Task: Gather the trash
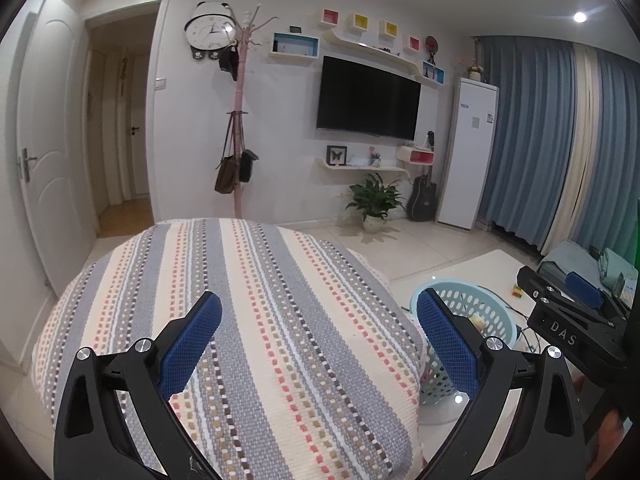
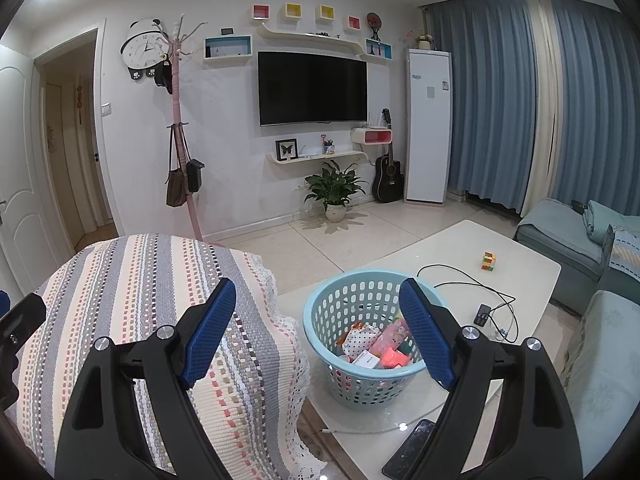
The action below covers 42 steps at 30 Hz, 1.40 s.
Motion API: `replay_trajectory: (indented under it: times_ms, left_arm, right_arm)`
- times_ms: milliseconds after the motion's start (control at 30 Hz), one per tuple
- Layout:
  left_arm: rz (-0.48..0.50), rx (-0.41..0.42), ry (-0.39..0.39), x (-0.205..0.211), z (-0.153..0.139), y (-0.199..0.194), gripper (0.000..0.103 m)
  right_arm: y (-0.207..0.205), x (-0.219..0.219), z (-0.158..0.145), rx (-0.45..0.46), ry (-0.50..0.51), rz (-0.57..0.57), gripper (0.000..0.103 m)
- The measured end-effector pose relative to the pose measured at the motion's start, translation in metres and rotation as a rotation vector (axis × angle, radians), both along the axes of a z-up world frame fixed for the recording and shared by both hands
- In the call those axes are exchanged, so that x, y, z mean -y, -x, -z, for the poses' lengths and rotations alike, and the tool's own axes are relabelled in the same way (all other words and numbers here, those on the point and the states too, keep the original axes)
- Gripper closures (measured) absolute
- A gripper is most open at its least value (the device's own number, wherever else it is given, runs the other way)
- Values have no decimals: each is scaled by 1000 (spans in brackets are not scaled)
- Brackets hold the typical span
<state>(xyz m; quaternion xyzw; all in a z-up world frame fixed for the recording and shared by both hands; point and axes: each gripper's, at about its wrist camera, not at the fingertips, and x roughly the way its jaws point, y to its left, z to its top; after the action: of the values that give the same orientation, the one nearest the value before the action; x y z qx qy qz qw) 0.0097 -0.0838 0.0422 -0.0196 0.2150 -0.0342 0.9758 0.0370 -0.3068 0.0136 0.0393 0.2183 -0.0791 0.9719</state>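
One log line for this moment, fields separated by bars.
left gripper open, empty | right gripper open, empty | basket on table, holds trash

Hidden and cut-off parts around the basket (image 2: 362, 360)

The right gripper's finger (image 2: 426, 336) covered the basket's right rim; the phone (image 2: 408, 450) before the basket ran behind that gripper; the wrappers (image 2: 376, 346) inside were too small to read.

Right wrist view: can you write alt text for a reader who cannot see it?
The open, empty right gripper hangs above a light blue perforated basket holding colourful wrappers and packets, which stands on a white coffee table. A striped woven cover drapes furniture at left; a puzzle cube, cables and a phone also lie on the table.
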Motion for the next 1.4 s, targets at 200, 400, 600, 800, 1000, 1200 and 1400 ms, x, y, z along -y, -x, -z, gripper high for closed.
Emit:
replay_trajectory:
  times_ms: [200, 400, 600, 800, 1000, 1200, 1400]
  left_arm:
    - [0, 2, 3, 0, 0, 1, 8]
    - [4, 6, 3, 2, 0, 3, 8]
    - [4, 6, 3, 3, 0, 4, 8]
    - [10, 1, 14, 2, -1, 3, 8]
    - [10, -4, 12, 2, 0, 1, 8]
    - [-13, -15, -23, 1, 1, -2, 8]
    - [10, -41, 14, -3, 1, -5, 8]
  right_arm:
    - [1, 0, 1, 2, 0, 1, 24]
    - [3, 0, 0, 5, -4, 3, 24]
    - [3, -1, 0, -2, -8, 0, 24]
    - [0, 1, 0, -12, -12, -5, 24]
    - [-1, 2, 0, -9, -11, -2, 24]
    - [-3, 3, 1, -15, -19, -5, 24]
    - [-5, -1, 1, -19, -14, -9, 24]
